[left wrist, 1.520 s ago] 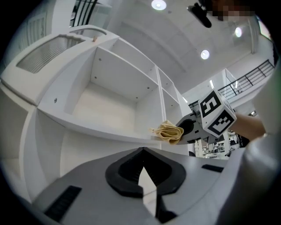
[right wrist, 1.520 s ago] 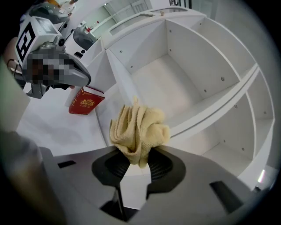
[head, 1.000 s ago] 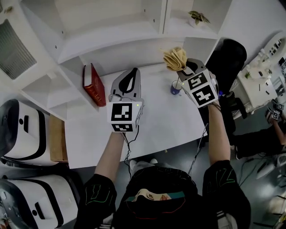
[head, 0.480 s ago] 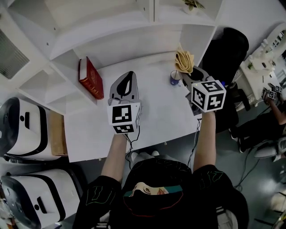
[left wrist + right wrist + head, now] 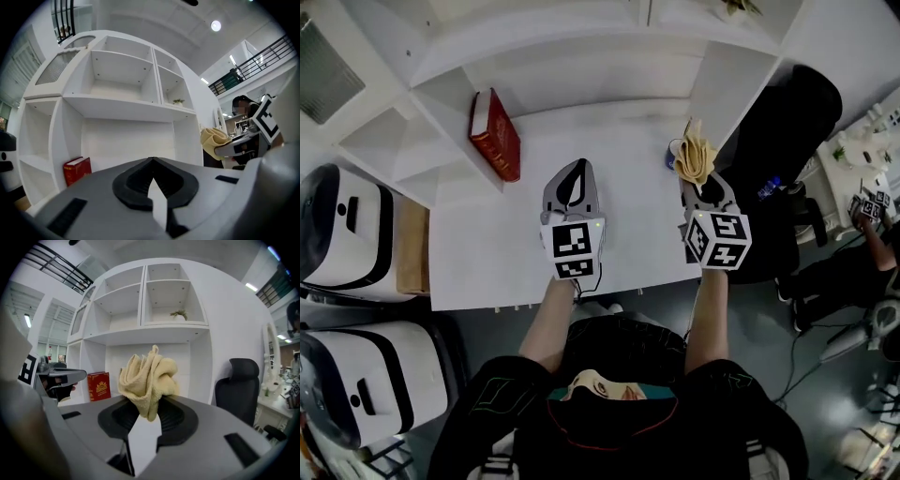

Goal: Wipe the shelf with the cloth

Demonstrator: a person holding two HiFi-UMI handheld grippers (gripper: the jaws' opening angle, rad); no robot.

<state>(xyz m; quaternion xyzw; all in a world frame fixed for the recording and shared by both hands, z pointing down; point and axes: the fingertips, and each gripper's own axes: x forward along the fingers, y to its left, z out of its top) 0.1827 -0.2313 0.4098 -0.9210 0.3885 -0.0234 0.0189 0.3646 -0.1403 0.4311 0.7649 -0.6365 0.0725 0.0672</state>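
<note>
A crumpled yellow cloth is bunched up above the jaws of my right gripper, which is shut on it over the right part of the white desk. The same cloth shows at the right edge of the left gripper view. My left gripper hovers over the desk's middle, shut with nothing between its jaws. Ahead of both stands the white shelf unit, its compartments mostly bare.
A red book leans upright in the lower left bay. A small blue cup sits on the desk behind the cloth. A small plant stands on an upper shelf. A black office chair is at the right.
Both grippers have drawn back from the shelf toward the desk's front edge. The right one, with the cloth, came down and nearer; the view has shifted too.
</note>
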